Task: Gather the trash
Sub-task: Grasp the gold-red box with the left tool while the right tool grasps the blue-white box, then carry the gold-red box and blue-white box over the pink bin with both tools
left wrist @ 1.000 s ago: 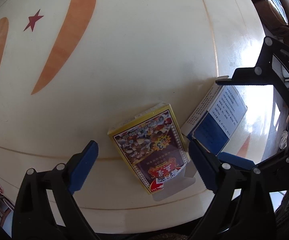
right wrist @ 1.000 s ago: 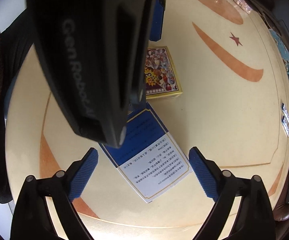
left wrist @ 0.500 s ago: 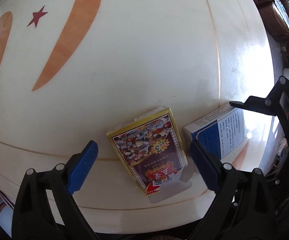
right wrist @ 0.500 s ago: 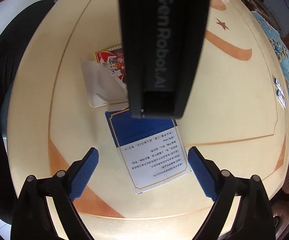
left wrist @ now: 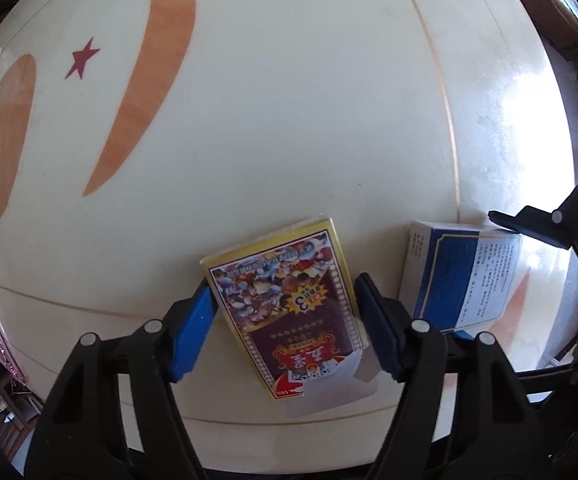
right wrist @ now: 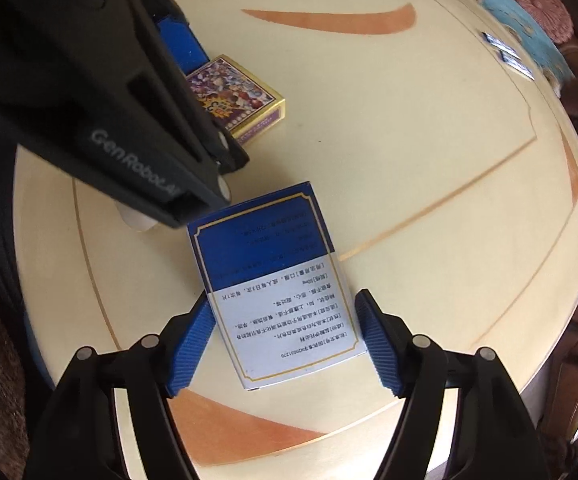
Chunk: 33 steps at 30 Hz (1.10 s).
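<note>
**Grippers, pair: two flat boxes on a round table, both at the point of grasp**

Left gripper, left wrist view. Jaws narrowed onto the yellow card box; both blue pads appear to touch its long sides, so judged clenched on it, though firm pressure cannot be confirmed. Box lies flat on the cream table, at 6 o'clock in the frame, tilted slightly off the gripper axis. A loose clear wrapper flap hangs at its near end. At 3 o'clock lies the blue-and-white box, with part of the right gripper over its far edge.

Right gripper, right wrist view. Pads stand against the long sides of the blue-and-white box, which lies flat at 6 o'clock; contact looks made on the left, near-made on the right, so judged closing or just closed on it. Yellow card box sits at 11 o'clock, partly behind the black body of the left gripper. Two small packets lie near the table edge at 1 o'clock.

Handling note. Judged step: pinch and lift each box. Both are thin cardboard: squeeze only until the sides stop yielding. Lift straight up, level, one tool clear of the other. Mind the wrapper flap; it may slip free.
</note>
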Motion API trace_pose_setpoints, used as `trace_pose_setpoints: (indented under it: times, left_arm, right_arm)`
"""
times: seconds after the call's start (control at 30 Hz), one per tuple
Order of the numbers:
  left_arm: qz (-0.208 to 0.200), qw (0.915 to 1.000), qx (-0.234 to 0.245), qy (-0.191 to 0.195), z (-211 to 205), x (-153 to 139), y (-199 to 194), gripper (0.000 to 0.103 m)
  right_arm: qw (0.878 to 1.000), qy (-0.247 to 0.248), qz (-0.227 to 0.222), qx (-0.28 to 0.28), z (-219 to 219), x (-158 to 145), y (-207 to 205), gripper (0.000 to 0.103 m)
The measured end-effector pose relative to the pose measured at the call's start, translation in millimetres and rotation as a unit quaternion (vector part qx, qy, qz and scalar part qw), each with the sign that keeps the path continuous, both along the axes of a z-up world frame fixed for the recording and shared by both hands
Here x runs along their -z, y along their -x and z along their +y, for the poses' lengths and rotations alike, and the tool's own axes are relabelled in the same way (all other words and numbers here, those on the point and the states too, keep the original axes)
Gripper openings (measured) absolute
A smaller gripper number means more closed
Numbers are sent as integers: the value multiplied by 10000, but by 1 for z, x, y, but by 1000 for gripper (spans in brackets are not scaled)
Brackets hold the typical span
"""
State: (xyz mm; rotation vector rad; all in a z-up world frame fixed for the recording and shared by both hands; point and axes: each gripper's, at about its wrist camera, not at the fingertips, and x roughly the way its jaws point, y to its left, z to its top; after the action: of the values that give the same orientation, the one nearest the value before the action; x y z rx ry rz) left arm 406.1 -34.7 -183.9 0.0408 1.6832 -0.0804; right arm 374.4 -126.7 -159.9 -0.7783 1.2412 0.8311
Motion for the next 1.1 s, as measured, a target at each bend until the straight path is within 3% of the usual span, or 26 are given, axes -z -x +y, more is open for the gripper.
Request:
trace_pose_setpoints:
  times: [0.07, 0.17, 0.27, 0.37, 0.47, 0.67, 0.77, 0.9, 1.1]
  left_arm:
    - [-7, 10000, 3, -3, -1, 0, 1, 68]
    - [-93, 10000, 31, -8, -2, -3, 12, 68]
    - [-221, 9997, 29, 80, -2, -13, 18, 68]
    - [-405, 9991, 58, 87, 20, -28, 16, 68]
    - [-633, 9978, 147, 109, 27, -47, 33, 68]
    - [-1317, 9907, 335, -1, 35, -85, 93, 68]
    - [-1768, 9835, 352, -130, 46, -119, 122, 68]
    - [-2047, 9781, 373, -85, 59, -129, 174, 68]
    - [-2065, 9776, 377, 117, 70, -114, 235, 68]
  right_arm:
    - [9985, 67, -321, 438, -1, -4, 3, 68]
    - [9944, -112, -76, 1050, -1, -5, 8, 68]
    - [9917, -112, -255, 1259, -16, -7, 23, 68]
    - [9872, -269, -289, 1545, -16, -25, 19, 68]
    - [9838, -378, -513, 1677, -25, -43, 41, 68]
    - [9750, -621, -1003, 1884, -18, -92, 93, 68]
    - [9702, -692, -1230, 1970, -17, -111, 123, 68]
    - [9643, -822, -1301, 2153, -15, -128, 170, 68]
    - [9613, -918, -1466, 2145, -3, -127, 220, 68]
